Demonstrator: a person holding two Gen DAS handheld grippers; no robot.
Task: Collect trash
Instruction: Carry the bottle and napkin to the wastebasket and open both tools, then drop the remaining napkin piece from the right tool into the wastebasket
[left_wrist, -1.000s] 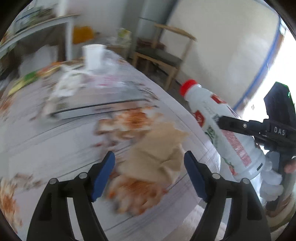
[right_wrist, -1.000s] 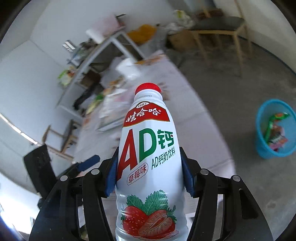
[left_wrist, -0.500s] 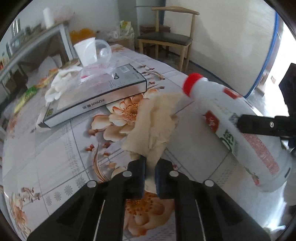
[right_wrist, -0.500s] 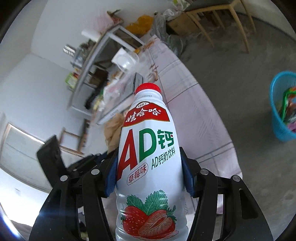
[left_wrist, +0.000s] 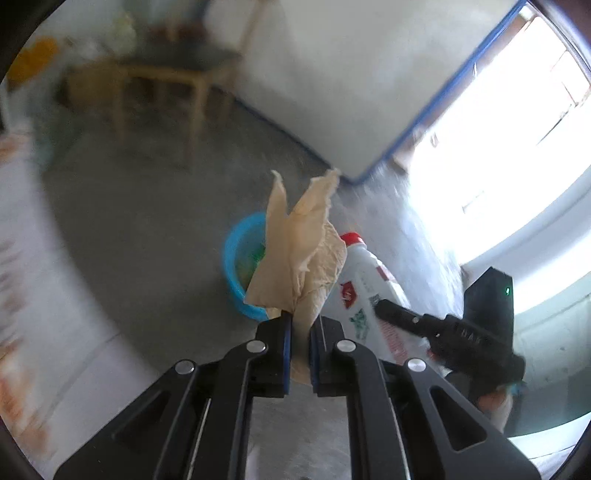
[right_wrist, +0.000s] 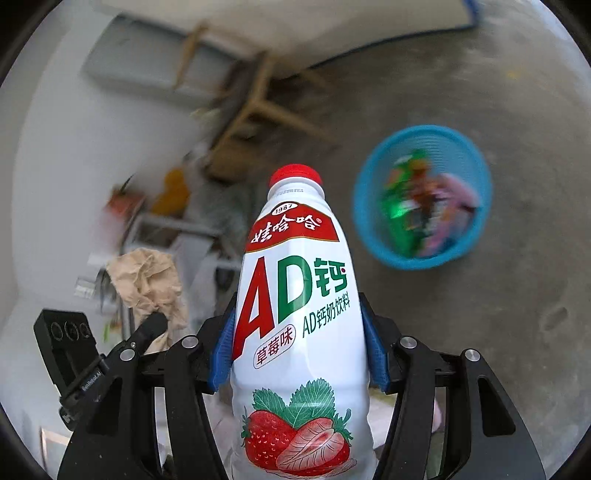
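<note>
Both claws are loaded: the left gripper (left_wrist: 300, 325) pinches a crumpled brown paper (left_wrist: 301, 254), the right gripper (right_wrist: 297, 350) clamps a white drink bottle (right_wrist: 295, 295). Each should be carried right over the blue basket (right_wrist: 476, 206) on the floor before letting go, since paper drifts and a bottle bounces off a rim.

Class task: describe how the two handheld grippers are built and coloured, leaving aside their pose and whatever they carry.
Both the left gripper and the right gripper have black linkage fingers with silver rivets and blue pads. The right one's body shows white lettering and a block with a green light; the left one's block has round lenses.
</note>
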